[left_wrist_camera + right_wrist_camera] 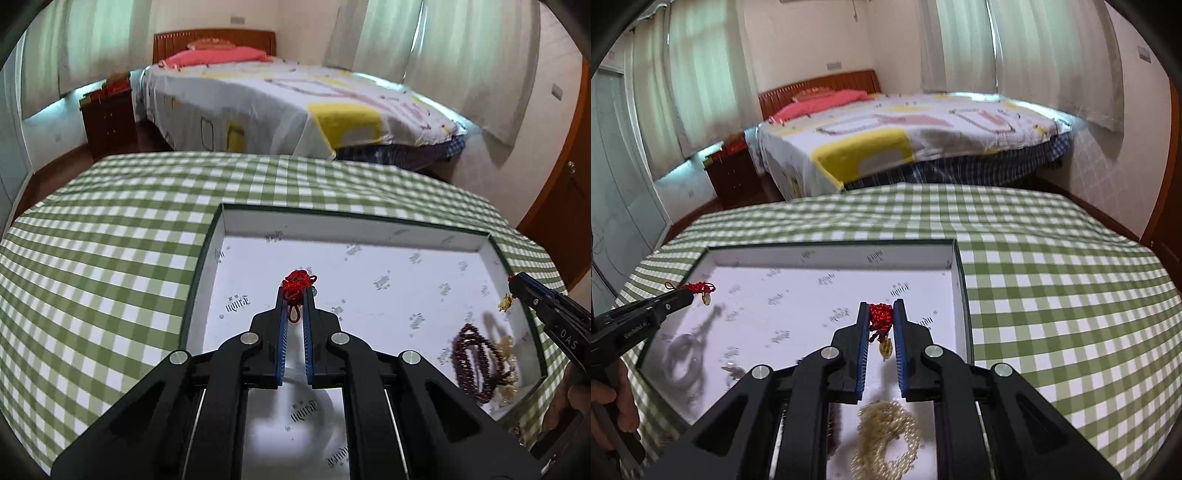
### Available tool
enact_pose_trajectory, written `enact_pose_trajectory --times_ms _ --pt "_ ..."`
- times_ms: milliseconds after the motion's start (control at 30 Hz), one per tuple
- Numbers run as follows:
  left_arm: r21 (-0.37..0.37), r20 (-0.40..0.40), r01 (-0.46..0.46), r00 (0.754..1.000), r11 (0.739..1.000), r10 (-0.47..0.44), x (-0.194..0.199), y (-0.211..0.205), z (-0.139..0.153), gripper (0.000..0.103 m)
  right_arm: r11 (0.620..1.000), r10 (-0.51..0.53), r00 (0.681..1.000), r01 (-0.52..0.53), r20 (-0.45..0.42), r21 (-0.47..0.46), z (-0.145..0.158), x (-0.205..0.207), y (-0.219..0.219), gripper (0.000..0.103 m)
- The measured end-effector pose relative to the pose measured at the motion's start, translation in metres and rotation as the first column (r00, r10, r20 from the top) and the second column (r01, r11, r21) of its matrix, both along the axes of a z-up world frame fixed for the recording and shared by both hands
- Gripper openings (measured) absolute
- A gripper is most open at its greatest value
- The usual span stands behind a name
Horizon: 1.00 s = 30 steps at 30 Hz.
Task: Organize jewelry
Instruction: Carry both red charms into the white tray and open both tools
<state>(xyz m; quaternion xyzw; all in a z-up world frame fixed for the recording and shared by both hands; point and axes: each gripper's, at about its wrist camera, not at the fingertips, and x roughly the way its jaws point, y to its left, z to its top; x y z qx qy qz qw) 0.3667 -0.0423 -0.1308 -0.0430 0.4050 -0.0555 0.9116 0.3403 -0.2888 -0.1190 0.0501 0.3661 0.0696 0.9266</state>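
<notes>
While you are carrying a red cord charm [297, 286] in the left hand-held gripper [295, 295], its pads are clamping the bunched cord just above the floor of the shallow white box [369, 225], toward the box's left half, and a small loop is hanging down between the blue pads. The right hand-held gripper [881, 314] is clamped on a second red knotted cord [880, 316], with a yellowish pendant [886, 349] dangling below the knot, over the right side of the box. Both pieces are looking light, limp and easy to tangle, so I judge the knot is the safest place to be gripping; the pendant is probably going to swing. A dark red bead string [474, 363] and a cream pearl strand [886, 432] are lying coiled in the box's near right corner, likely slippery and free to slide. The box is sitting on the green-checked counter [110, 240].
</notes>
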Motion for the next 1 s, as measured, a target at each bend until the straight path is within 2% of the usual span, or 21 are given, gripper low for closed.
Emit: enact_pose_trajectory --times_ms 300,400,433,467,500,567,700,800,1000 --pt "0.016 -0.076 -0.013 0.997 1.0 0.014 0.013 -0.005 -0.021 0.009 1.0 0.001 0.998 0.0 -0.058 0.005 -0.017 0.007 -0.005 0.014" --pt "0.005 -0.088 -0.027 0.996 1.0 0.027 0.014 -0.003 -0.024 0.011 1.0 0.0 0.997 0.002 -0.071 0.022 -0.02 0.008 -0.007 0.019" --pt "0.004 -0.085 -0.026 0.996 1.0 0.026 0.014 -0.003 -0.024 0.016 1.0 -0.002 0.997 0.004 -0.072 0.023 -0.021 0.007 -0.008 0.024" --pt "0.006 -0.082 -0.027 0.996 1.0 0.027 0.013 -0.003 -0.023 0.031 1.0 -0.006 0.997 0.007 -0.072 0.021 -0.021 0.006 -0.008 0.027" --pt "0.005 -0.077 -0.031 0.997 1.0 0.031 0.012 -0.002 -0.021 0.037 1.0 -0.007 0.997 0.009 -0.072 0.024 -0.021 0.005 -0.009 0.032" --pt "-0.005 -0.053 -0.027 0.998 1.0 0.027 0.008 -0.002 -0.016 0.047 0.999 -0.006 0.998 0.009 -0.067 0.037 -0.02 0.003 -0.011 0.035" --pt "-0.004 -0.032 -0.019 0.999 1.0 0.019 -0.002 -0.001 -0.005 0.049 0.999 -0.004 0.999 0.005 -0.042 0.039 -0.01 -0.007 -0.013 0.037" --pt "0.002 0.008 -0.014 1.0 1.0 0.014 -0.018 0.001 0.008 0.054 0.999 0.0 1.0 0.001 -0.01 0.041 0.002 -0.02 -0.013 0.039" --pt "0.007 0.057 -0.009 0.998 1.0 0.008 -0.059 0.007 0.023 0.055 0.999 -0.005 0.999 0.003 0.046 0.036 0.02 -0.051 -0.012 0.039"
